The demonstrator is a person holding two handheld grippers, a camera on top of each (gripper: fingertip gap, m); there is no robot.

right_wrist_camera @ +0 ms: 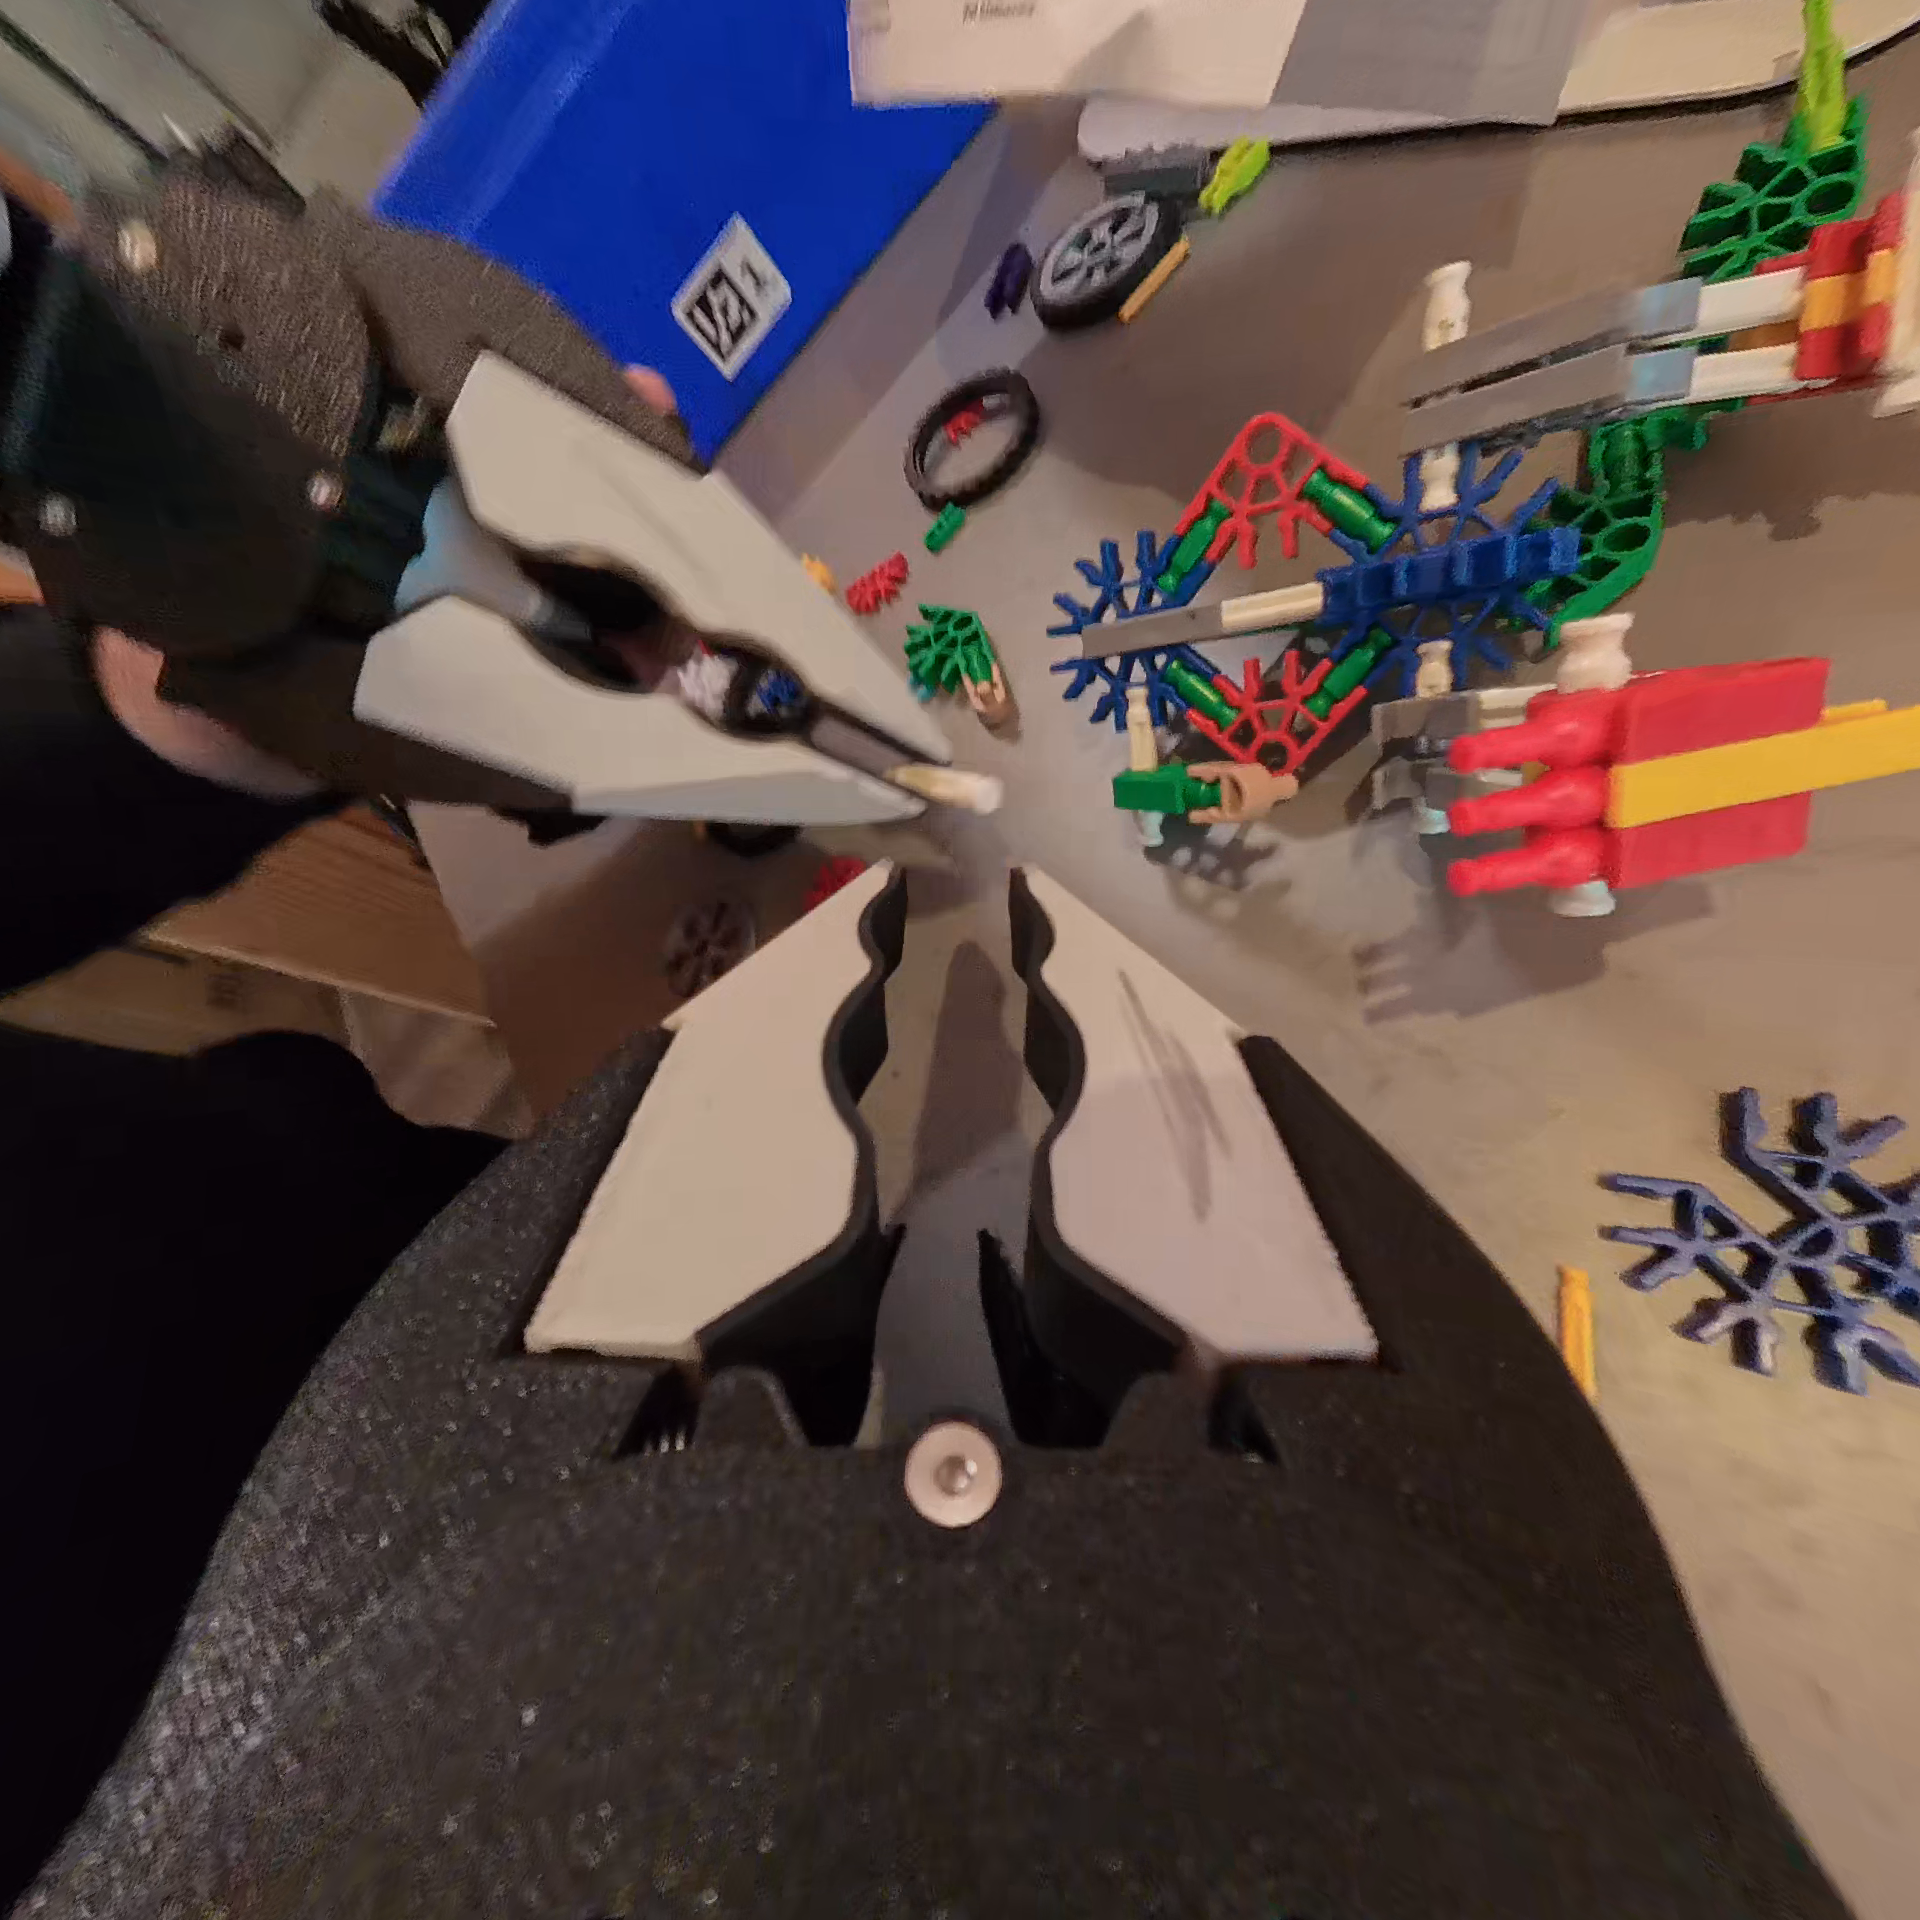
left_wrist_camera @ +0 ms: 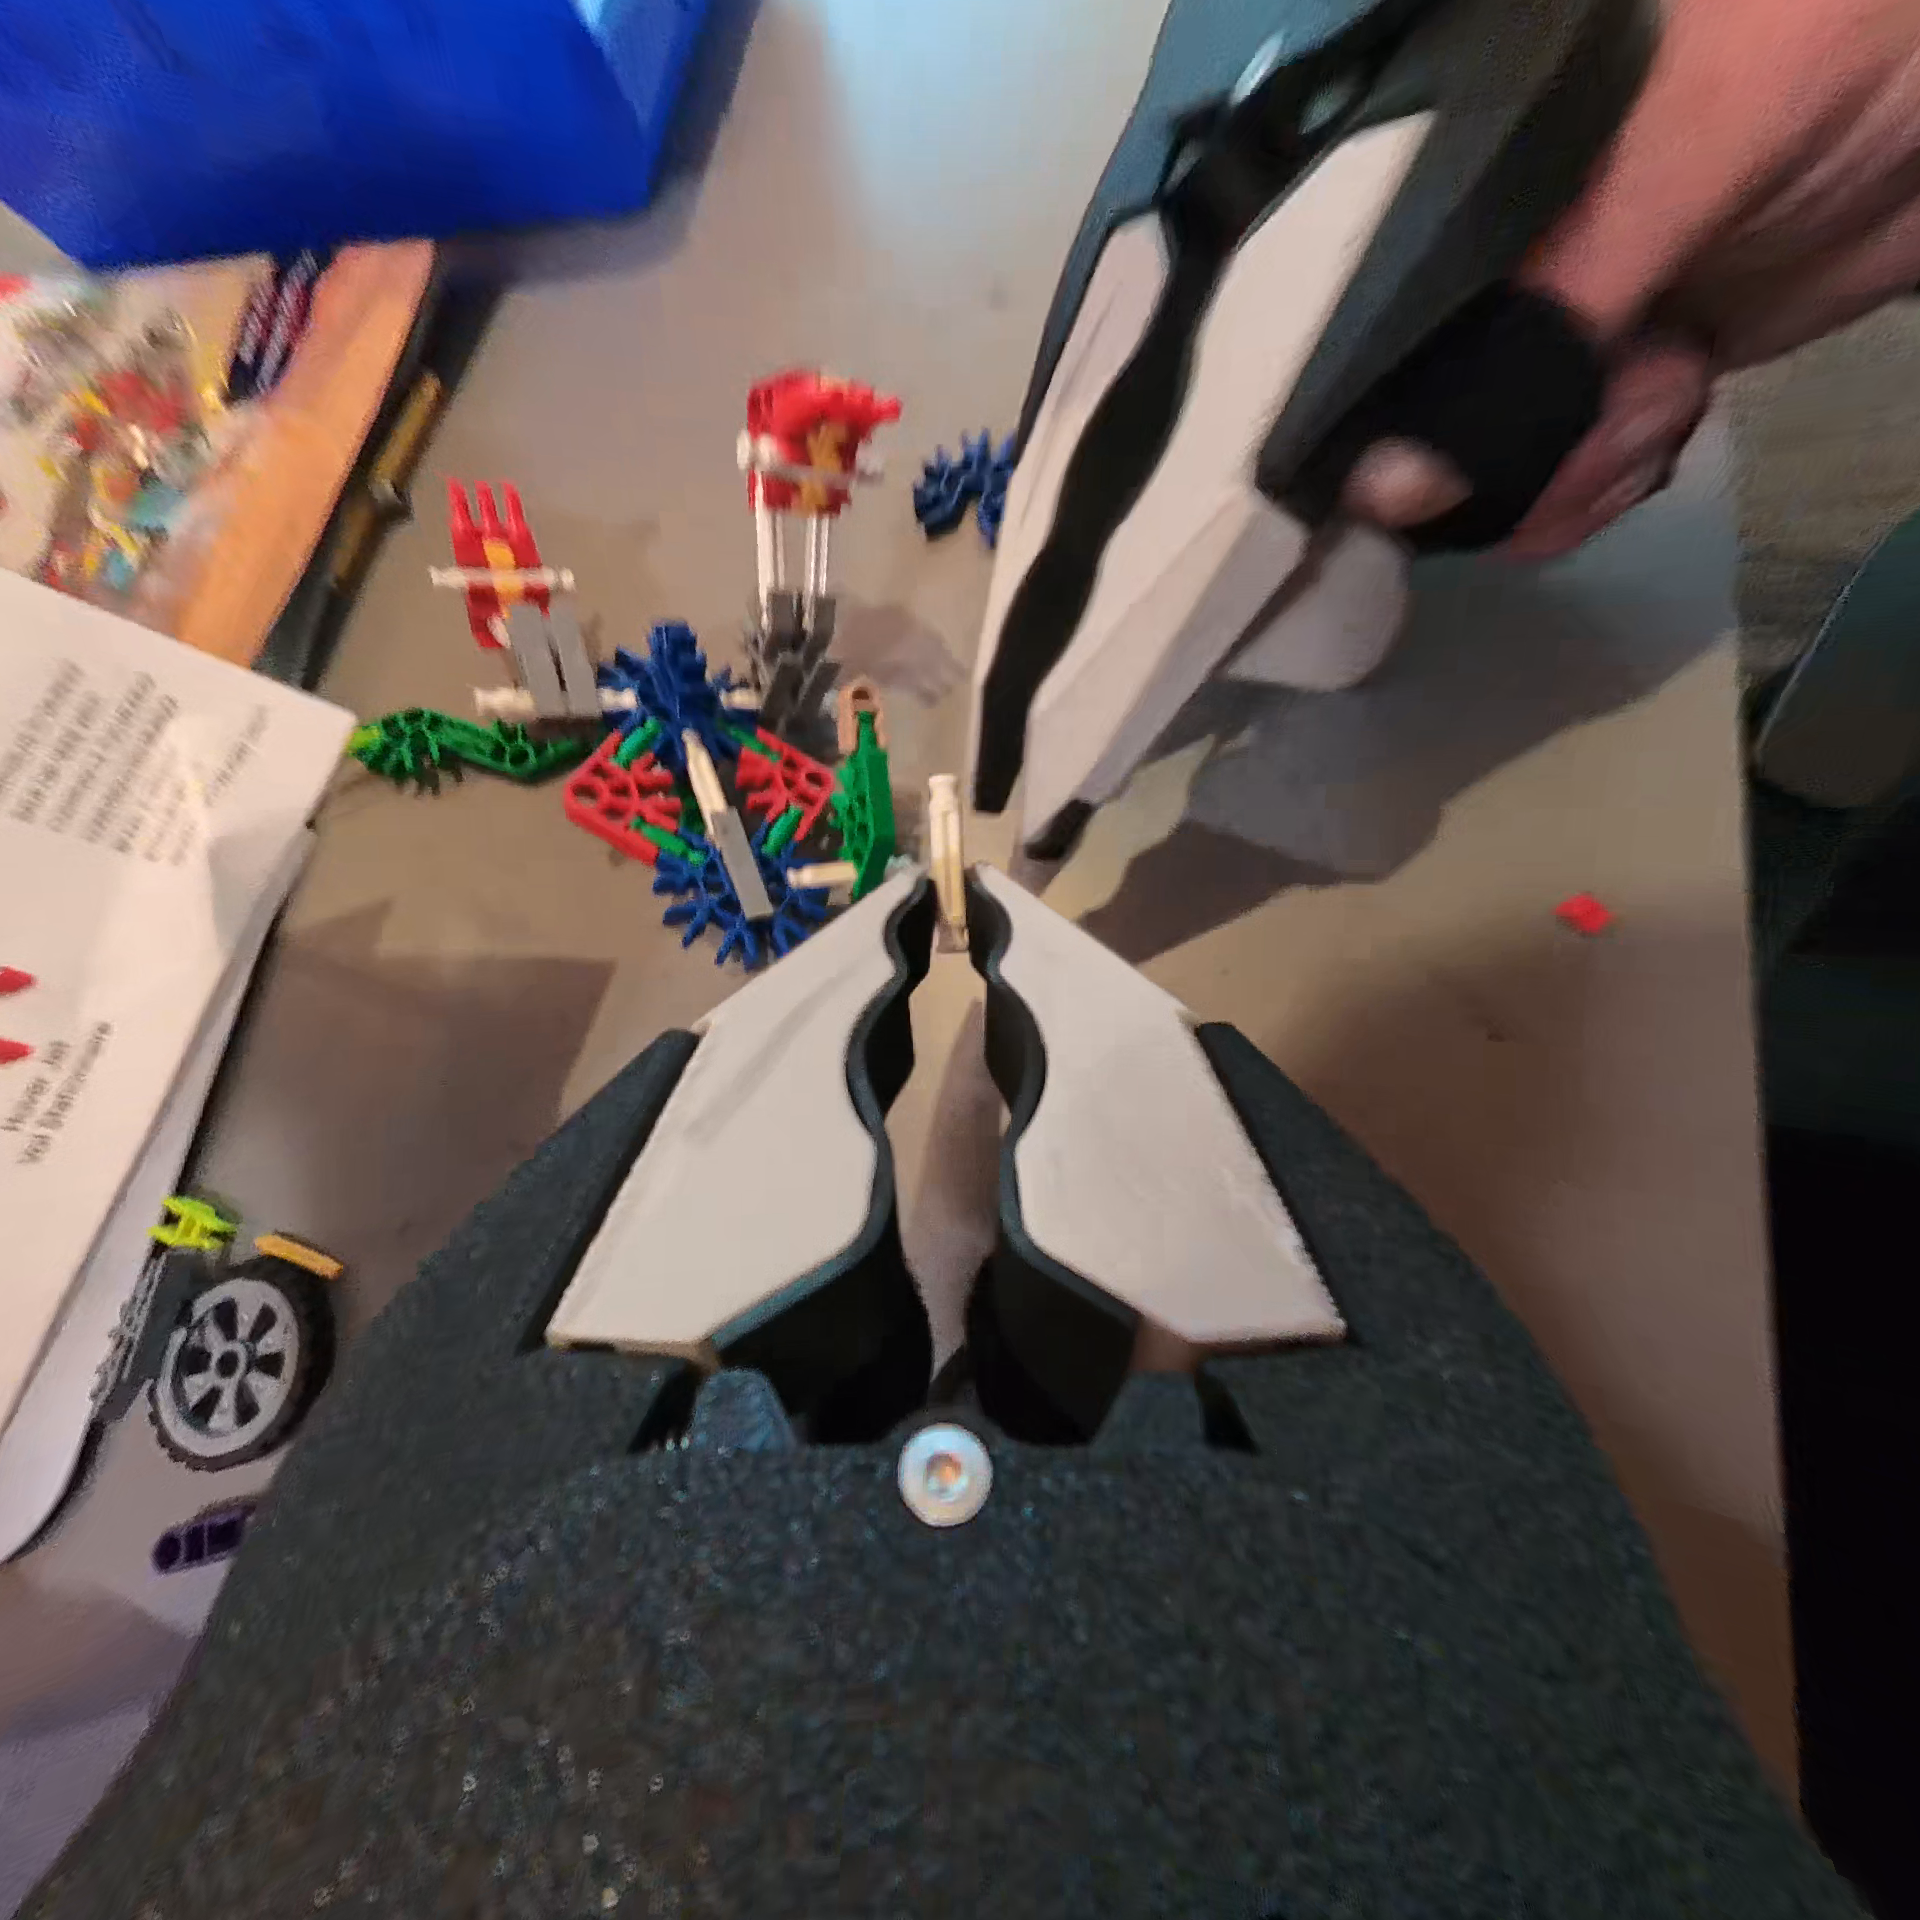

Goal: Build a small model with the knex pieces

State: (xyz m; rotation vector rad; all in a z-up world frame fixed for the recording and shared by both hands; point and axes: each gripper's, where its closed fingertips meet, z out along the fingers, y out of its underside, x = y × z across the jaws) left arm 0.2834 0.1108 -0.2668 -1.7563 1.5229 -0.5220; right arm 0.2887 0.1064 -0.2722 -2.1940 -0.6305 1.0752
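Two grippers, left gripper [left_wrist_camera: 948,894] pinching white rod [left_wrist_camera: 945,831] (model [left_wrist_camera: 717,769] beside), blue bin [left_wrist_camera: 312,114] behind

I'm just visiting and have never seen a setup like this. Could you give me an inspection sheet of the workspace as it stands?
Surface: grey tabletop, mostly bare near the grippers.
Job's things: small white rod; colourful toy model of blue, red and green connectors.
Clutter: loose blue snowflake connector, black tyre ring, grey wheel, instruction sheet, blue box.
Grippers: left gripper pinches the white rod at its tips; right gripper open, empty, close beside the rod.
Cables: nothing seen.
Surroundings: a person's hand holds the right gripper.
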